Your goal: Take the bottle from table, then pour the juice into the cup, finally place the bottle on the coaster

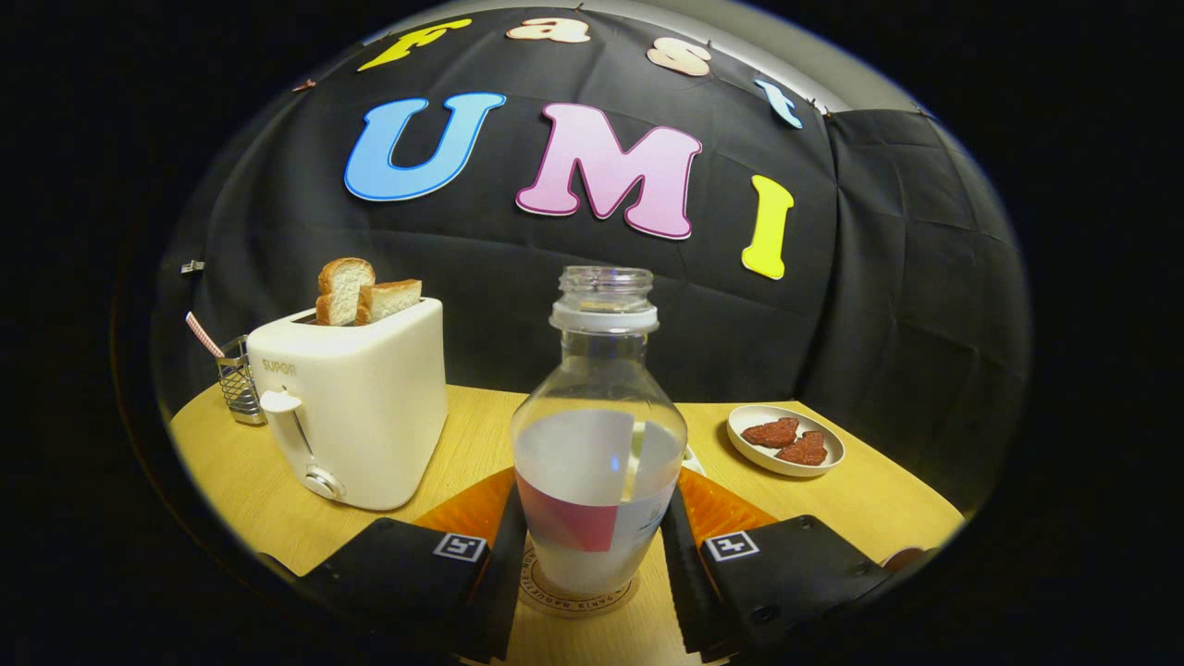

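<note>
Wooden desk [860,499] carries my bottle [598,435], upright on the coaster [578,592] between my fingers [499,564]; they flank it, grip unclear. Behind it peeks the cup [689,460]; toaster [356,412] left, plate [785,439] right.

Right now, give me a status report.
Gripper fingers flank bottle, contact unclear. Bottle upright on coaster, uncapped, part full. Toaster alongside, apart.

A white toaster [356,412] holding two bread slices [363,290] stands ahead-left of the fingers. A wire holder [240,381] sits beyond it. A small plate [826,460] of reddish pieces [788,440] lies ahead-right.
</note>
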{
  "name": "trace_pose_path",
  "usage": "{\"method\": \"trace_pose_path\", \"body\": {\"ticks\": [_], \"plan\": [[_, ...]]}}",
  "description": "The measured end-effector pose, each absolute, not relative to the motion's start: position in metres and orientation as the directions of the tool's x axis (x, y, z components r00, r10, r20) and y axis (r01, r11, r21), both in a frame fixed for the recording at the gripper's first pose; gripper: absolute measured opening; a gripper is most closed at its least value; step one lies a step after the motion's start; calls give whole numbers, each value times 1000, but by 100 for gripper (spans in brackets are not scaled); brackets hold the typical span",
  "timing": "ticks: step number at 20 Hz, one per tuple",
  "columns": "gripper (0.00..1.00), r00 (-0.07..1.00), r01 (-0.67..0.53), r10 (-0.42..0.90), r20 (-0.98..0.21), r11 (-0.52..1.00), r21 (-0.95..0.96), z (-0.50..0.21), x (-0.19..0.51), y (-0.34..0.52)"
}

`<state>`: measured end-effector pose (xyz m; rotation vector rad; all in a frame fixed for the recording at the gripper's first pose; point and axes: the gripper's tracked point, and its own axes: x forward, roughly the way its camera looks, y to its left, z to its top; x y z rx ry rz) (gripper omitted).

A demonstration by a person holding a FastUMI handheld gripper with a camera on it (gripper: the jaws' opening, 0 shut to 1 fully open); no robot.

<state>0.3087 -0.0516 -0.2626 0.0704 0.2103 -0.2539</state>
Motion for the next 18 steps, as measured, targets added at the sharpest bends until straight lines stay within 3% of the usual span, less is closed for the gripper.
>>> {"method": "trace_pose_path", "body": {"ticks": [13,16,18], "plan": [[75,936,272,-222,-272,949,162,-286,305,-49],[79,930,276,-219,-295,947,167,-290,303,-49],[89,933,259,-199,-301,950,176,-288,297,-46]]}}
